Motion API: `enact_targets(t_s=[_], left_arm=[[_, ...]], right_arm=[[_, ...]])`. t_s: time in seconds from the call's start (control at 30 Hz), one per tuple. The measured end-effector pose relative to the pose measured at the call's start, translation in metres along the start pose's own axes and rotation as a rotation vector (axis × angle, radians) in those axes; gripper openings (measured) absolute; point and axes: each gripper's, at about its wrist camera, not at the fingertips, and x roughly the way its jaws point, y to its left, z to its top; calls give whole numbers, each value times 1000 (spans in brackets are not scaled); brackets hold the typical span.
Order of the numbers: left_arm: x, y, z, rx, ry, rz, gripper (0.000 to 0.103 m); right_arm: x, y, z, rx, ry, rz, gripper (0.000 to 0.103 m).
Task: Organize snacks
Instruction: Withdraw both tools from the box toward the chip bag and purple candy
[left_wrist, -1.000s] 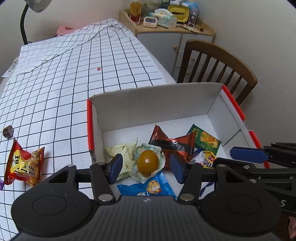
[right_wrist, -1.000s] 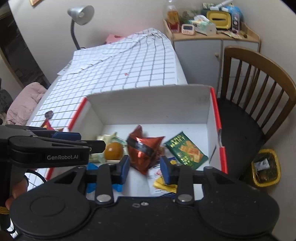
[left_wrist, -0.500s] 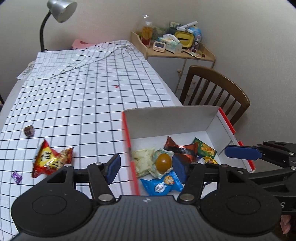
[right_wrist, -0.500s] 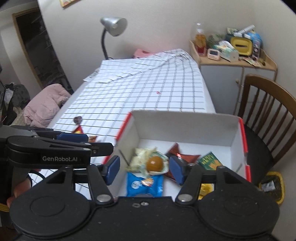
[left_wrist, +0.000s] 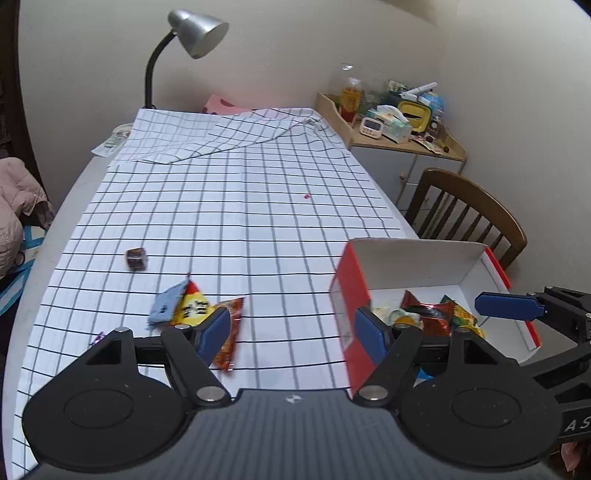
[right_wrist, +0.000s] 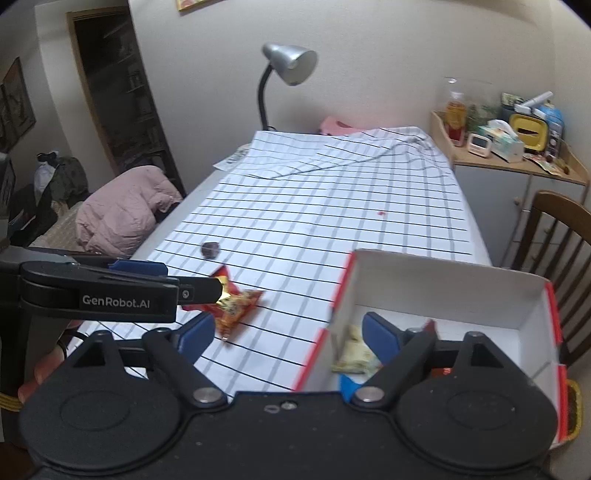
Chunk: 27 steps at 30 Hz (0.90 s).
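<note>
A white cardboard box with red edges (left_wrist: 413, 258) (right_wrist: 436, 284) stands on the checked tablecloth at the right and holds several snack packs (left_wrist: 428, 314) (right_wrist: 352, 354). A red-yellow snack pack (left_wrist: 201, 308) (right_wrist: 234, 306) lies on the cloth left of the box, with a small blue-grey packet (left_wrist: 166, 304) beside it. A small dark candy (left_wrist: 136, 258) (right_wrist: 209, 249) lies farther left. My left gripper (left_wrist: 291, 332) is open and empty, raised between the pack and the box. My right gripper (right_wrist: 288, 334) is open and empty, over the box's left wall.
A silver desk lamp (left_wrist: 192, 37) stands at the table's far end. A wooden chair (left_wrist: 469, 210) is to the right behind the box. A cabinet with clutter (left_wrist: 399, 122) is at the back right. A pink jacket (right_wrist: 122, 210) lies left of the table.
Both grippers have pulled up and back from inside the box and swung left. The snacks that were between the fingers stay in the box. Both stay open.
</note>
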Motion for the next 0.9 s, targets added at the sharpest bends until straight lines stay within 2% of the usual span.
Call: enact_targets(t_s=[0.17,0.27,0.57,0.7,0.9], left_arm=[[-5,47,-6,-37,8,4,77],[-6,74,-10,-60,13,5,86],[7,149,-28,-121,35,57,88],[19,175,-38,-160,56,96,88],[44,205,-53,-213,113,156,88]], right_arm=[[16,30,3,-24,-5,30,95],[28,49,3,-42,4,34,97],[76,96,1,-129,39,54,97],[104,108,-2,-202,69,48,97],[147,122,-8,-389,112,14,97]])
